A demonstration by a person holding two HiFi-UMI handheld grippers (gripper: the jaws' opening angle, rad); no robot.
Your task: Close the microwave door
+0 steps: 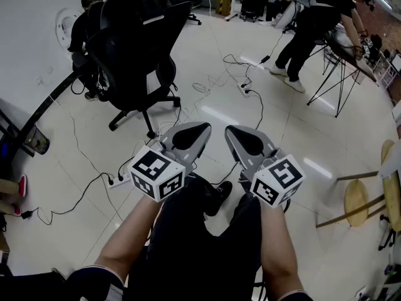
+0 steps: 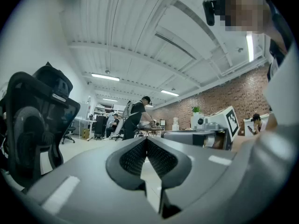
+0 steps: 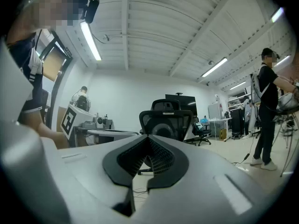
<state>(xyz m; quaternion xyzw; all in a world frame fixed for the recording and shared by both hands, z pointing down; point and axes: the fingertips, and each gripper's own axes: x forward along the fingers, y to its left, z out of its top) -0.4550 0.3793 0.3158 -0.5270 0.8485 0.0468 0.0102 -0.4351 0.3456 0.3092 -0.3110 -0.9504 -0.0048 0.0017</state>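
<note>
No microwave shows in any view. In the head view my left gripper (image 1: 199, 130) and my right gripper (image 1: 233, 132) are held side by side above my lap, pointing out over the white tiled floor. Each has its jaws together with nothing between them. The left gripper view looks along its shut jaws (image 2: 146, 140) across the room, with the right gripper's marker cube (image 2: 231, 121) off to the right. In the right gripper view the shut jaws (image 3: 148, 137) point at a black chair (image 3: 164, 122), with the left gripper's cube (image 3: 70, 120) at the left.
A black office chair (image 1: 135, 49) stands ahead on the left, with a seated person (image 1: 84, 24) behind it. Cables and a power strip (image 1: 244, 88) lie across the floor. A person (image 1: 313, 24) bends over a table at the upper right. A wooden stool (image 1: 356, 200) is at the right.
</note>
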